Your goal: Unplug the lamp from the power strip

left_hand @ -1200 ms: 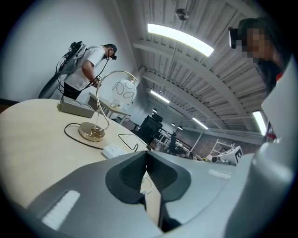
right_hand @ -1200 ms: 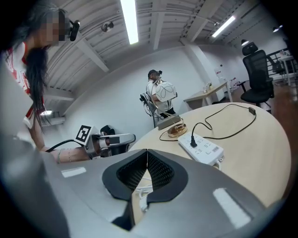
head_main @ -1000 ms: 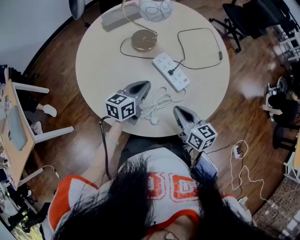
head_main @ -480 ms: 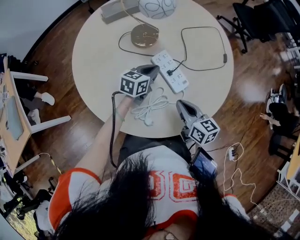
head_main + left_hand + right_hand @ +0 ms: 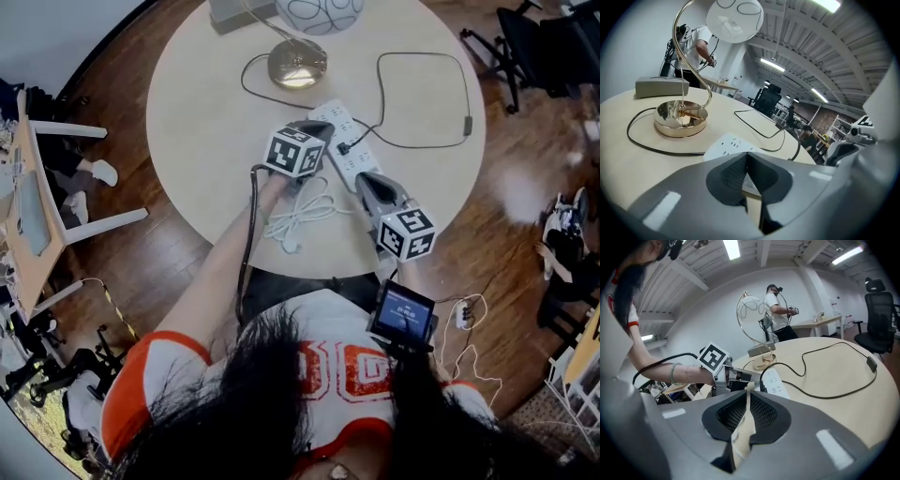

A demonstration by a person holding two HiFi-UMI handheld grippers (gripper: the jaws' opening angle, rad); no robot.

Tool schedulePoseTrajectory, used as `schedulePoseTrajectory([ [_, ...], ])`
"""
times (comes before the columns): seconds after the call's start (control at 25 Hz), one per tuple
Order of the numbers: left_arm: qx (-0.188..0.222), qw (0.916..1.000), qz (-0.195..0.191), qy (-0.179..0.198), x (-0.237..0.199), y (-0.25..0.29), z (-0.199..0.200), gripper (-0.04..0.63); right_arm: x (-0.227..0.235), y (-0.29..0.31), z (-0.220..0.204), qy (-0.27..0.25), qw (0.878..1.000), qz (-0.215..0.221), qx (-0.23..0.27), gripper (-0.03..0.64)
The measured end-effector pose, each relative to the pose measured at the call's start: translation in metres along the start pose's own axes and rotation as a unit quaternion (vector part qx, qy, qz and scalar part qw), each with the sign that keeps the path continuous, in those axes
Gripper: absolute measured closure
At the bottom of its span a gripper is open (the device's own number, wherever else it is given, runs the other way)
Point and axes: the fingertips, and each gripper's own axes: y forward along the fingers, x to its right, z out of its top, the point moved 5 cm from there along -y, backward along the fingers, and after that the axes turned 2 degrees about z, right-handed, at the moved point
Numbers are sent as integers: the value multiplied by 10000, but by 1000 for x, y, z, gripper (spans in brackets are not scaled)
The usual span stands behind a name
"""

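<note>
The white power strip [image 5: 349, 150] lies mid-table with the lamp's black plug [image 5: 345, 147] in it. The lamp has a gold base [image 5: 298, 66] and a white globe shade [image 5: 319, 11]; its black cord [image 5: 450, 141] loops to the right. My left gripper [image 5: 323, 127] is low over the strip's far end, jaws shut with nothing in them; the strip [image 5: 729, 143] shows just beyond its tips [image 5: 747, 154]. My right gripper [image 5: 362, 180] points at the strip's near end. Its jaws [image 5: 749, 389] are opening by a narrow slit, with nothing between them.
A coiled white cable [image 5: 300, 211] lies near the table's front edge [image 5: 281, 267]. A grey box [image 5: 234, 11] sits behind the lamp. Office chairs [image 5: 534, 47] and a white desk [image 5: 37, 216] stand around the table. A person [image 5: 777, 310] stands in the background.
My left gripper has travelled forward from the front of the table to the power strip. My right gripper has come up over the table edge toward the strip's near end.
</note>
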Motion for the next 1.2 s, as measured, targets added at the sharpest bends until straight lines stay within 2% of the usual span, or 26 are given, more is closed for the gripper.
schedulePoseTrajectory([
  [0.36,-161,9992,263,-249,1,2,-2,595,20,50,13,-776,9946,-245,-648,494],
  [0.64,-335,9986,392,-109,3,1,-2,595,15,81,17,-1484,9824,-440,-1042,498],
  [0.76,-324,9985,369,-247,2,1,-2,595,16,89,13,-1651,9776,-474,-1212,551],
  [0.88,-392,9982,352,-280,2,1,-2,595,15,90,12,-1634,9783,-458,-1189,554],
  [1.04,-427,9979,345,-332,2,0,-2,595,12,88,10,-1777,9785,-538,-903,555],
  [1.2,-433,9982,353,-201,3,2,-1,595,12,87,9,-1918,9765,-585,-793,557],
])
